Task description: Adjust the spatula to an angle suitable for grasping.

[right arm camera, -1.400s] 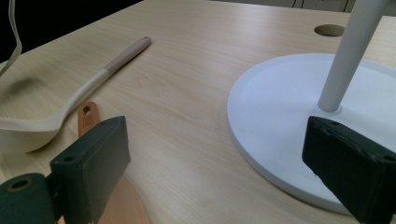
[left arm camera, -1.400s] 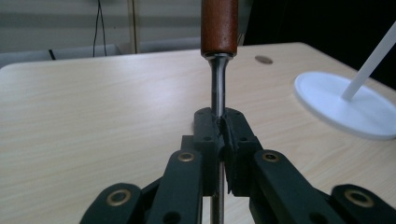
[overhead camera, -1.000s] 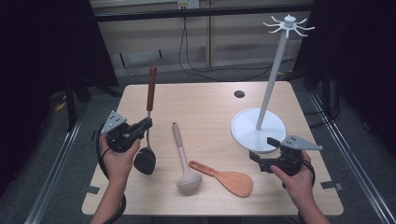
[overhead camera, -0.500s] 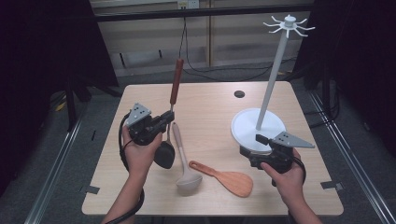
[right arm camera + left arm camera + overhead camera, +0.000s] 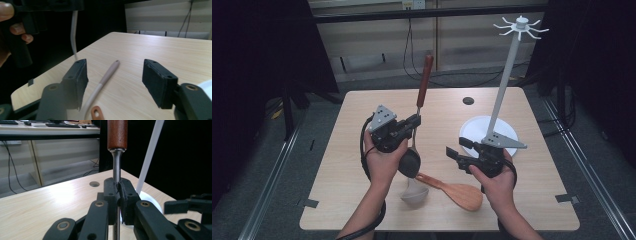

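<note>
High view is showing you working over the wooden table (image 5: 362,165), with the white rack (image 5: 507,75) standing on its round base toward the right, its ring of hooks high at the top of the pole. You are holding the dark ladle (image 5: 412,150) lifted off the table in your left gripper (image 5: 414,121), roughly upright, bowl down and the brown wooden handle pointing up. The left gripper view is showing the jaws clamped tight on the thin metal shaft just under the wooden grip. Your right gripper (image 5: 452,151) is hovering near the rack's base, above the orange spatula (image 5: 459,192) and just beside the grey ladle (image 5: 414,192), both lying flat on the table; its jaws have just been closing yet are standing apart with nothing between the pads.

Judging by the layout, you are carrying the ladle toward the hooks. To do it well, you are wanting the handle's end higher than the hook ring before moving in, so the tip clears it. Be keeping the shaft vertical so the bowl is not swinging into the pole. Be keeping the right gripper low and clear of the ladle's path, or steadying the base if the rack looks like tipping.
</note>
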Available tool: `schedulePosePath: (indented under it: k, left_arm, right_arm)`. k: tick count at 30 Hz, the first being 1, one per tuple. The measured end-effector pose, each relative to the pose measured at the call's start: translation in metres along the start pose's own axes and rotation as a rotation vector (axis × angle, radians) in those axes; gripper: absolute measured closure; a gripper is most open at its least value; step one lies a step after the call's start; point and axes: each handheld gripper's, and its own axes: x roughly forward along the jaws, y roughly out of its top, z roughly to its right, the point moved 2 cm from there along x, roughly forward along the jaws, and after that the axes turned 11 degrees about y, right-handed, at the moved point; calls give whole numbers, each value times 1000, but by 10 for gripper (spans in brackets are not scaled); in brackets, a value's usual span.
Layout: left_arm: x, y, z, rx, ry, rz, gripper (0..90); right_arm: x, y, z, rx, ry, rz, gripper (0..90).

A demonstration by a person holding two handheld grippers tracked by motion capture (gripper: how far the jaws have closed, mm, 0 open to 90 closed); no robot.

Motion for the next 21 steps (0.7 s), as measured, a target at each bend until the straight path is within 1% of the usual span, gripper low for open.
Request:
schedulePosePath:
  k: [1, 2, 3, 4, 5, 6, 7, 8, 9, 10, 11, 13, 15, 16, 18, 19, 21]
  left_arm:
    - [0, 0, 2, 0, 3, 1, 850]
    - [2, 1, 6, -4, 0, 7, 850]
    - [3, 1, 8, -6, -3, 11, 850]
    - [4, 1, 11, -6, -13, 16, 850]
    - [4, 1, 11, -6, -13, 16, 850]
    - [5, 0, 16, -4, -21, 22, 849]
    - [5, 0, 16, -4, -21, 22, 850]
    - [6, 0, 20, -13, -28, 27, 850]
    - [6, 0, 20, -13, -28, 27, 849]
    - [7, -1, 23, -14, -31, 25, 849]
    - [9, 0, 26, -14, -35, 29, 849]
    - [9, 0, 27, -17, -33, 28, 850]
    - [10, 0, 31, -21, -39, 30, 849]
    - [11, 0, 33, -26, -41, 39, 849]
    - [12, 0, 36, -19, -50, 32, 849]
    - [13, 0, 37, -22, -51, 35, 849]
    - [13, -1, 41, -19, -61, 39, 849]
  right_arm:
    - [0, 0, 0, 0, 0, 0, 381]
    - [5, 2, -4, 7, 13, 8, 425]
    - [8, 3, -6, 7, 24, 7, 449]
    - [10, 4, -9, -1, 25, 9, 468]
    - [12, 6, -11, -7, 23, 14, 487]
    - [15, 7, -13, -8, 29, 15, 499]
    - [15, 7, -13, -8, 29, 15, 499]
    - [19, 9, -16, -14, 40, 17, 537]
    - [19, 9, -16, -14, 40, 17, 537]
    - [23, 11, -18, -22, 49, 18, 574]
    - [24, 12, -19, -24, 50, 17, 582]
    - [27, 13, -21, -23, 48, 14, 597]
    - [30, 13, -21, -9, 59, 24, 611]
    - [31, 13, -21, -10, 57, 22, 621]
    - [34, 13, -22, -9, 50, 25, 662]
    - [35, 14, -22, -13, 45, 24, 664]
    - [36, 15, -22, -7, 38, 40, 695]
